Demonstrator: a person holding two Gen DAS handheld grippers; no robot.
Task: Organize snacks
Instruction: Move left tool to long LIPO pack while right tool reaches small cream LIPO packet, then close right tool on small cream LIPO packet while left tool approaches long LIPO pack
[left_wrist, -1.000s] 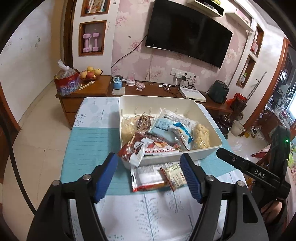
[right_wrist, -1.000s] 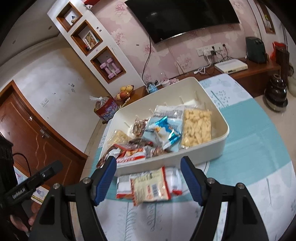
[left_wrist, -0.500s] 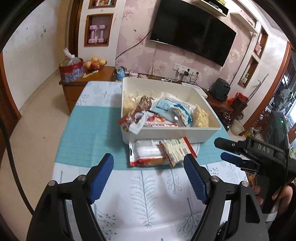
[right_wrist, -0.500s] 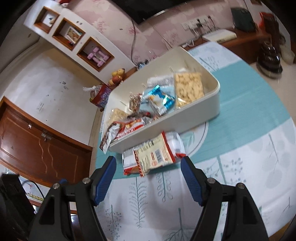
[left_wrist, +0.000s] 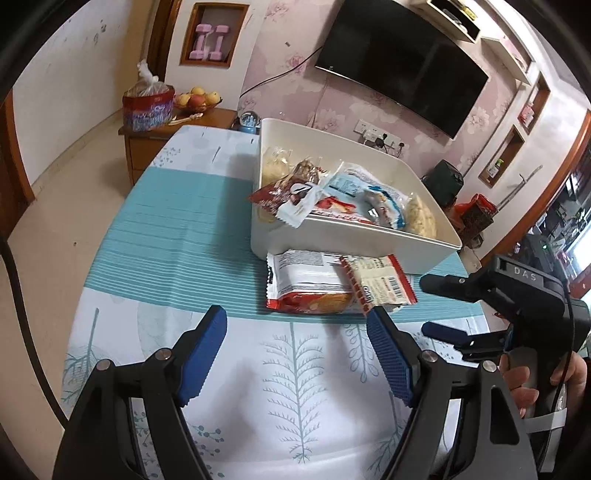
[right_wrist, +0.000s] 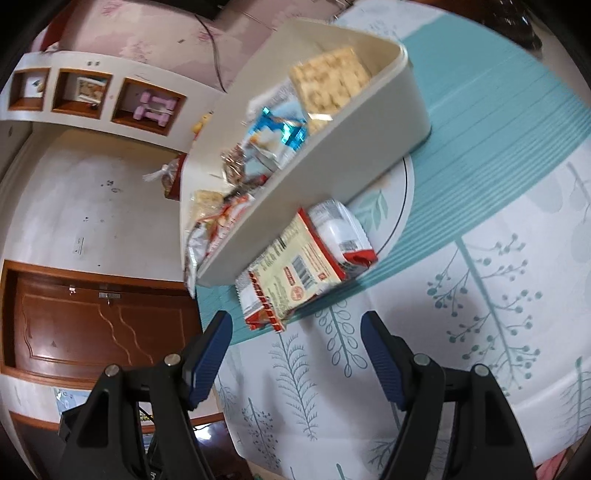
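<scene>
A cream plastic bin (left_wrist: 354, 243) (right_wrist: 332, 155) full of snack packets stands on the table. Two packets lie on the cloth in front of it: a white-and-red one (left_wrist: 306, 280) (right_wrist: 340, 232) and a cream-and-red one (left_wrist: 376, 280) (right_wrist: 291, 284) overlapping it. A red-and-white wrapper (left_wrist: 291, 199) hangs over the bin's near left rim. My left gripper (left_wrist: 297, 339) is open just short of the two packets, nothing between its blue pads. My right gripper (right_wrist: 295, 339) (left_wrist: 436, 306) is open too, tilted, close in front of the cream-and-red packet.
The table wears a white leaf-print cloth with a teal striped band (left_wrist: 177, 240). Behind it stand a wooden sideboard (left_wrist: 177, 125) with a fruit bowl and a red tin, and a wall TV (left_wrist: 402, 70). A brown door (right_wrist: 92, 325) lies left. A hand (left_wrist: 532, 384) grips the right tool.
Both grippers have dropped toward the table and drawn back from the bin. The right view has rolled, so the bin now looks strongly tilted. The packets have not moved.
</scene>
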